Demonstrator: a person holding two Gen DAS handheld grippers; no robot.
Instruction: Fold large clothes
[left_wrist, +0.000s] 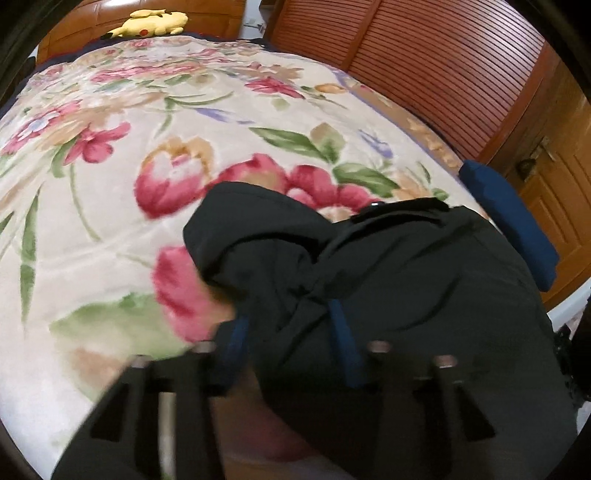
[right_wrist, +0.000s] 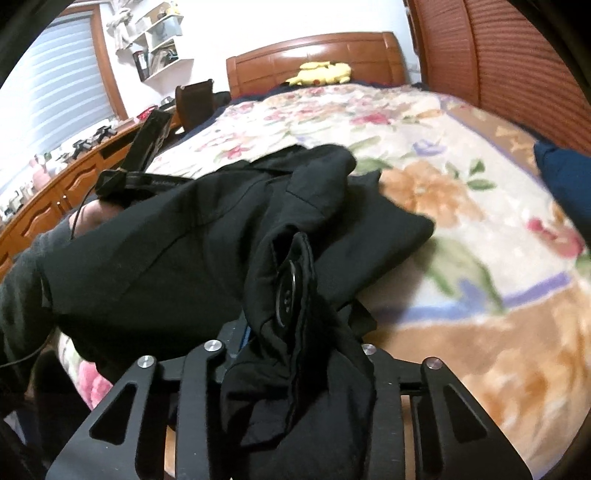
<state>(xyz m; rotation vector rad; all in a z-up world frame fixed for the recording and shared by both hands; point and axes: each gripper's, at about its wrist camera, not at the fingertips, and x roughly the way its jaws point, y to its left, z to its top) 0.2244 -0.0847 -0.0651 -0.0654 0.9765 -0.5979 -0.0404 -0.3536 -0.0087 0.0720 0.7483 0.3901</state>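
Both grippers, left gripper (left_wrist: 291, 332) and right gripper (right_wrist: 291, 350), clamped on black coat (right_wrist: 207, 236); no legible writing.

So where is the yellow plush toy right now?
The yellow plush toy lies at the far end of the bed against the wooden headboard, top centre in the right wrist view and top left in the left wrist view.
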